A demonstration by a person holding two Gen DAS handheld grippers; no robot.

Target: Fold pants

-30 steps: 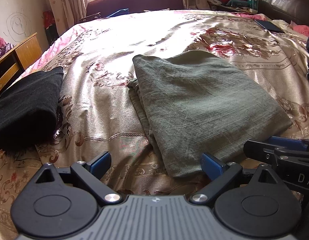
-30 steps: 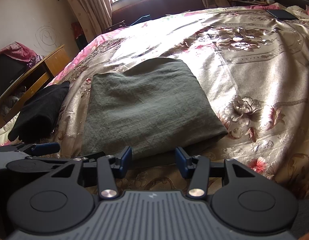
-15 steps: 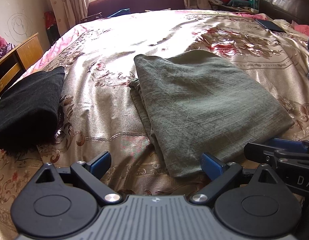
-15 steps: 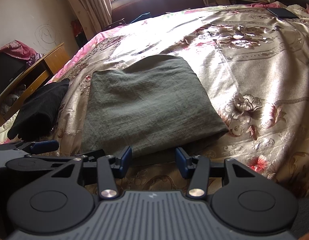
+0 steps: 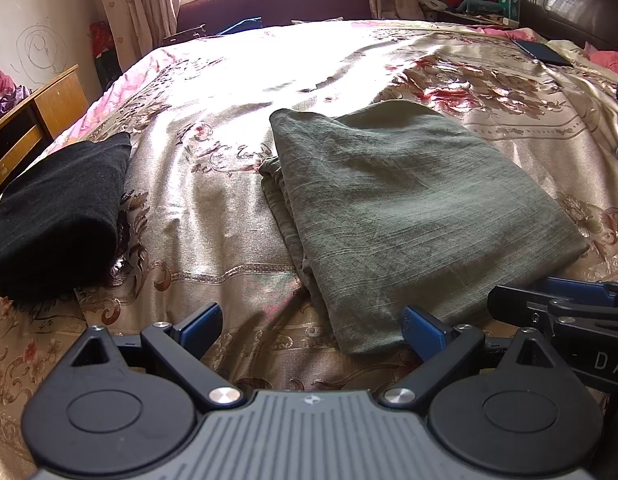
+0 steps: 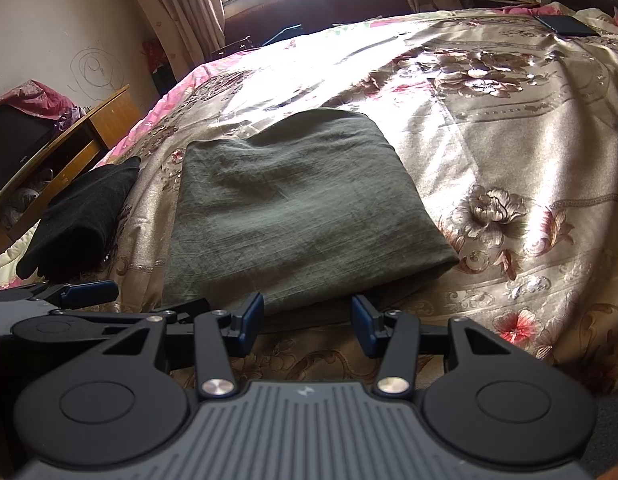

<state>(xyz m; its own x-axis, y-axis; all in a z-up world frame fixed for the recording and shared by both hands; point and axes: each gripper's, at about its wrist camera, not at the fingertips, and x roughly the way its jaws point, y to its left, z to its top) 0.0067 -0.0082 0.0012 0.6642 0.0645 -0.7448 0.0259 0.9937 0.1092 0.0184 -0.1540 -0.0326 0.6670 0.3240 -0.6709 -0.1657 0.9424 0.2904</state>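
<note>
We list folded green pants point(image 5: 413, 216) on the bed point(image 5: 229, 208), black garment point(image 5: 57, 208) well apart. Our left gripper point(image 5: 311, 326) and right gripper point(image 6: 307, 318) sit near the hem, both spread wide, holding nothing.

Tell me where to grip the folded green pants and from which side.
Take the near edge of the green pants, coming in low from the front. That edge lies just ahead of the open right claw, and the stacked layers there are thin enough to pinch together.

bed point(image 5: 229, 208): floral cover; green folded pants point(image 5: 409, 216); black garment point(image 5: 57, 216)
</note>
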